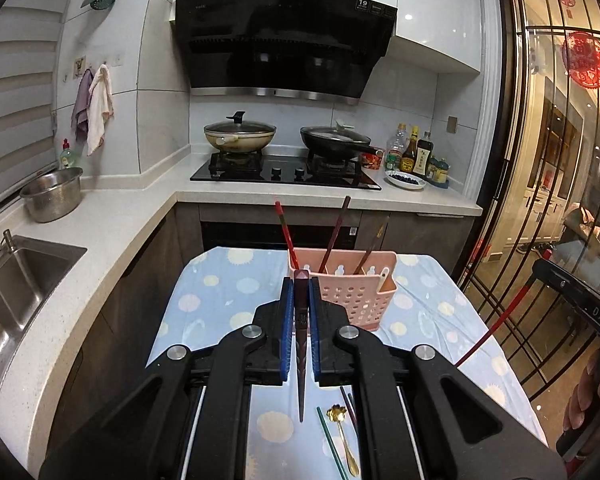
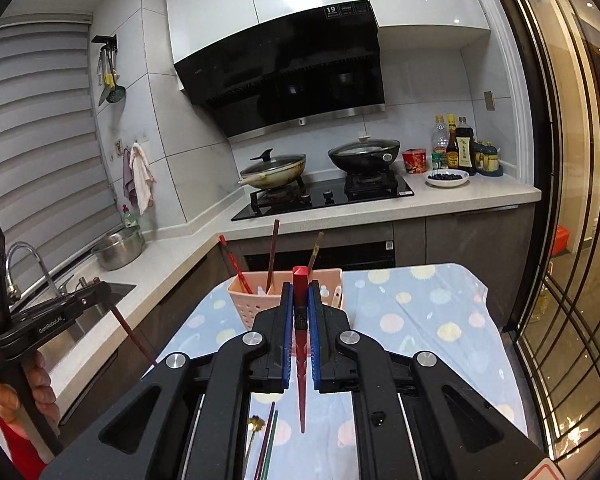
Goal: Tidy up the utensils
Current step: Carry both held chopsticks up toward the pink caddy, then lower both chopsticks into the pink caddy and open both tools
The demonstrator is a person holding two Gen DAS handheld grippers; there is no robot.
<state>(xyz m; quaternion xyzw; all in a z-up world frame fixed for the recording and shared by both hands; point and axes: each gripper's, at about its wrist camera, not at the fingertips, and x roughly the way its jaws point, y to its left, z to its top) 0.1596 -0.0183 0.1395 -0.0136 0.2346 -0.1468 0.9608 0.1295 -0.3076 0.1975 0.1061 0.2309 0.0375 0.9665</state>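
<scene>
My left gripper is shut on a dark maroon chopstick, held above the table with its thin tip pointing down. My right gripper is shut on a red chopstick in the same way. Just beyond both stands a pink perforated utensil caddy with three chopsticks and a white utensil standing in it. On the cloth below lie a gold spoon, a green chopstick and a purple chopstick. The right gripper's red chopstick also shows in the left wrist view.
The table wears a light blue dotted cloth. Behind it runs an L-shaped counter with a sink, a steel colander, a gas hob with two lidded pans, sauce bottles and a dish. A glass sliding door is on the right.
</scene>
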